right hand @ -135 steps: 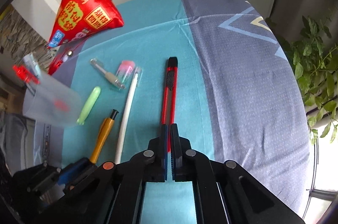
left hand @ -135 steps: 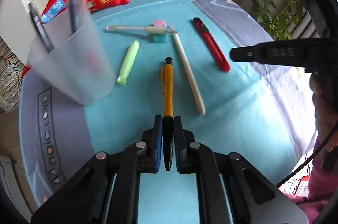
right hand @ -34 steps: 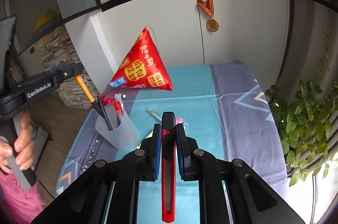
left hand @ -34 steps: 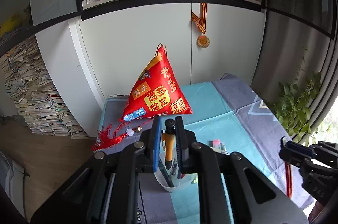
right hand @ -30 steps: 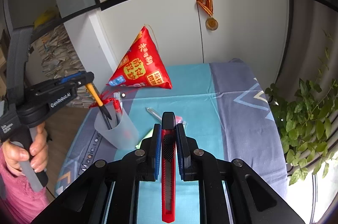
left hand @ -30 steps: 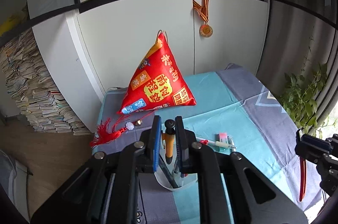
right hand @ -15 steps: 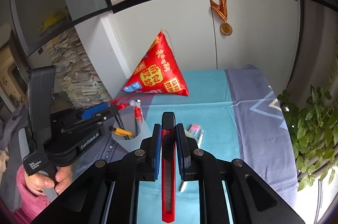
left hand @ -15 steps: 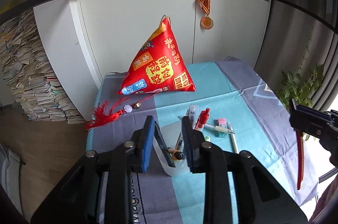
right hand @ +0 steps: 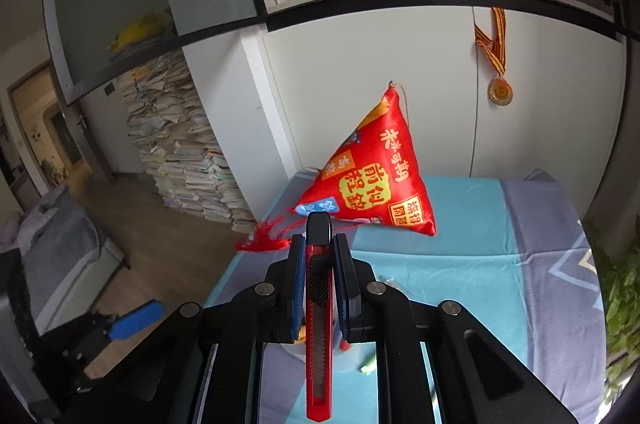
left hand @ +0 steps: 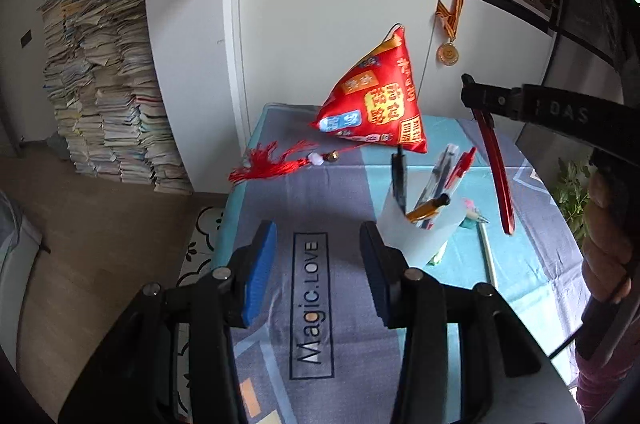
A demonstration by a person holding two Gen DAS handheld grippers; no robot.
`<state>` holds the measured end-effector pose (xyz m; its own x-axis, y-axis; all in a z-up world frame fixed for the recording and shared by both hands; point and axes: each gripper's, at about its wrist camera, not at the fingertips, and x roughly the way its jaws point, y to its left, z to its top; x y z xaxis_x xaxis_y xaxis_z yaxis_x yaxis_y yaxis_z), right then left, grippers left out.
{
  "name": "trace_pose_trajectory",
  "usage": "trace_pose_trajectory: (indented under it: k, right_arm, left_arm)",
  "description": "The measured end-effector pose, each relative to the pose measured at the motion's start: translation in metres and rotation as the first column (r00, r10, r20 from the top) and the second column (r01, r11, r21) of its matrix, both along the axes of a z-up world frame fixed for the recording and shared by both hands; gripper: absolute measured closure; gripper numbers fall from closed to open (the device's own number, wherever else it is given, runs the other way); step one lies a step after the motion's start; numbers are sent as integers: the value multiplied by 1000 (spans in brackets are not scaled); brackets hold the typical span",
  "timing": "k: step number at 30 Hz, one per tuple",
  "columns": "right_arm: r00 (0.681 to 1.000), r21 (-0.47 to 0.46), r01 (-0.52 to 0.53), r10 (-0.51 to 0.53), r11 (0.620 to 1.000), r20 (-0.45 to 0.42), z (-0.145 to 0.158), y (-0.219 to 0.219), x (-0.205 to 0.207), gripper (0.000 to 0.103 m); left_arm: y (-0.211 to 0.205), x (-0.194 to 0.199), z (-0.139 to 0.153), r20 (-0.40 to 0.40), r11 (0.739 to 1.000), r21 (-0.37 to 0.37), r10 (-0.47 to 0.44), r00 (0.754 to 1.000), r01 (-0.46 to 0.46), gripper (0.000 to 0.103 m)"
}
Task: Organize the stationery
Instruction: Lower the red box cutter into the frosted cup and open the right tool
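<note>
My left gripper (left hand: pixel 318 272) has its fingers released and spread wide with nothing between them, above the grey patch of the cloth printed "Magic.LOVE" (left hand: pixel 314 304) on the counter (left hand: pixel 280 191). Just past my right-hand blue pad stands the translucent cup (left hand: pixel 416 236), upright on the cloth. In it I can see an orange pen (left hand: pixel 426 209) lying tilted across the rim, a black pen (left hand: pixel 398 175) standing up, a red pen (left hand: pixel 460 167) and a clear one (left hand: pixel 438 171) leaning to the right.

My right gripper (right hand: pixel 319 276) has its fingers clenched on the red utility knife (right hand: pixel 319 308), which runs lengthwise between the blue pads with its black tip poking forward beyond them. From the left wrist view the same knife (left hand: pixel 496 167) hangs blade end down in the air, to the right of the cup and above the counter, not touching either.

Still on the cloth beside the cup: a white pen (left hand: pixel 488 256), a green piece (left hand: pixel 438 256) at the cup's base, and something pink and teal (left hand: pixel 474 214) I cannot make out. Behind them sits the red pyramid cushion (left hand: pixel 380 103) with its tassel (left hand: pixel 268 163) trailing left
</note>
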<state>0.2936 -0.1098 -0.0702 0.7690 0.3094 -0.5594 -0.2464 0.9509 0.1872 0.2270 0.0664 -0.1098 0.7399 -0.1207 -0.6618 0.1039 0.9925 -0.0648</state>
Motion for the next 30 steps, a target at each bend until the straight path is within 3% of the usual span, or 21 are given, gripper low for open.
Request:
trace_pose_trajectory:
  k: [6,12,30]
  right_arm:
    - [999,-21,35,-35,999,24,-12,17,26,88]
    - [996,-51,78,-75,996,55,-25,22,30,88]
    - [996,-118,87,-86,989,13,-44,3,-11,88]
  left_arm:
    - [22,2,-11,-31,998,-18,53,998,-54,62]
    - [19,7,-17,-42,999,-28,30,999,-31,62]
    - [-8,10,-29,-89,997,-39,-68,994,65,62]
